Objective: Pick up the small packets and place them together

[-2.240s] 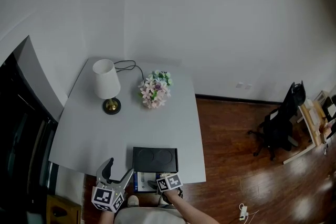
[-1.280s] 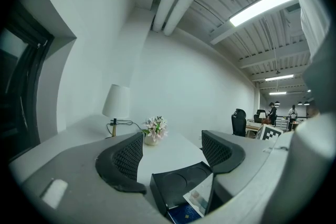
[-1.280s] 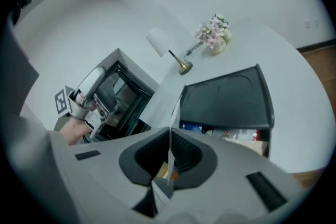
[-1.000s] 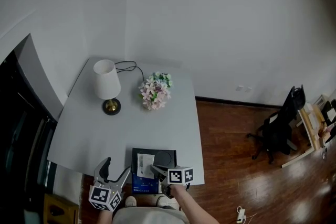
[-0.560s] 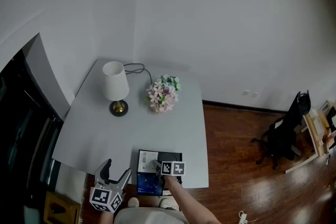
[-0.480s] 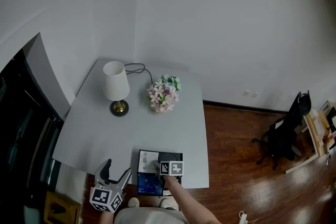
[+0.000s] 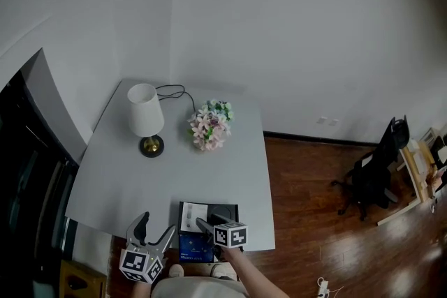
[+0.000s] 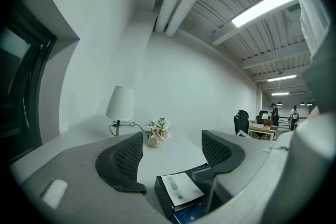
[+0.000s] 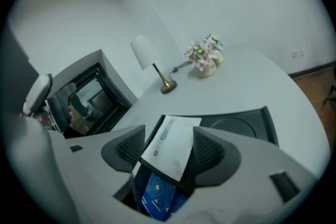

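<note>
A white packet [image 9: 170, 147] lies flat on the left half of a black tray [image 9: 247, 123] at the table's front edge. My right gripper [image 9: 168, 152] sits just behind it. Its jaws are opening and stand on either side of the packet without pressing on it. A blue packet [image 9: 157, 194] lies under the tray's near edge, partly hidden. In the head view the white packet [image 7: 190, 216] rests on the tray [image 7: 225, 211], with the right gripper [image 7: 204, 225] at its near side. My left gripper [image 7: 157, 225] hovers open and holds nothing, left of the tray and off the table's front edge.
A white lamp [image 7: 145, 116] with a black cord and a pot of pink flowers [image 7: 209, 125] stand at the far side of the grey table [image 7: 140, 178]. A dark window lies to the left. Wooden floor with an office chair [image 7: 370, 167] lies to the right.
The right gripper brought the white packet over the tray and laid it on the left half. Its jaws have parted and it has drawn back a little. The left gripper has stayed put.
</note>
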`<state>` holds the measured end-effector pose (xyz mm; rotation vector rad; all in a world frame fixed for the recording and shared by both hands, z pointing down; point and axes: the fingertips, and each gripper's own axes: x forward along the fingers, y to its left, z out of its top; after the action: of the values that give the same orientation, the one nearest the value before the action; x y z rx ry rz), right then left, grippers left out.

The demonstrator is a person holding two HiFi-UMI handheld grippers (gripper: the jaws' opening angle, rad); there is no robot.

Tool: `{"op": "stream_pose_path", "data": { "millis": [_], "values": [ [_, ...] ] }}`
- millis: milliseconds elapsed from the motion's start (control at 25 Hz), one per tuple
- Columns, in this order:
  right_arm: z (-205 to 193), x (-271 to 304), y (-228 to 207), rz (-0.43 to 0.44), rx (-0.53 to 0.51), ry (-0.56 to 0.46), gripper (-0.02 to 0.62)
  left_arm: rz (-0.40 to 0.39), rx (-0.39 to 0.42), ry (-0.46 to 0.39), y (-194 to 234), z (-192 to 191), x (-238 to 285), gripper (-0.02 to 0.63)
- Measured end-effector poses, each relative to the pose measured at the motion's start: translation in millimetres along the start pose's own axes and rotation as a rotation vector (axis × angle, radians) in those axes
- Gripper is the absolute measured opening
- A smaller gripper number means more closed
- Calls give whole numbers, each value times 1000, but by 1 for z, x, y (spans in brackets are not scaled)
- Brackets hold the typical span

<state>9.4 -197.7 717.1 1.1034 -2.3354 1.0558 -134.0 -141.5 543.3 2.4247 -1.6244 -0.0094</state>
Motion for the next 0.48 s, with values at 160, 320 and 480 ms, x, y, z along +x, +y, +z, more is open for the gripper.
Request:
{"op": "stream_pose_path", "data": {
  "millis": [160,320,480],
  "values": [
    [53,-50,34,158,-129,-283,298,-28,4,2,-7,-2,9,356],
    [89,-114,44,121,-297,-538,296,-66,16,-15,-21,2,15,342],
    [102,-167,37,-1,-413,-672,296,-83,35,-43,-29,9,16,337]
  ]
}}
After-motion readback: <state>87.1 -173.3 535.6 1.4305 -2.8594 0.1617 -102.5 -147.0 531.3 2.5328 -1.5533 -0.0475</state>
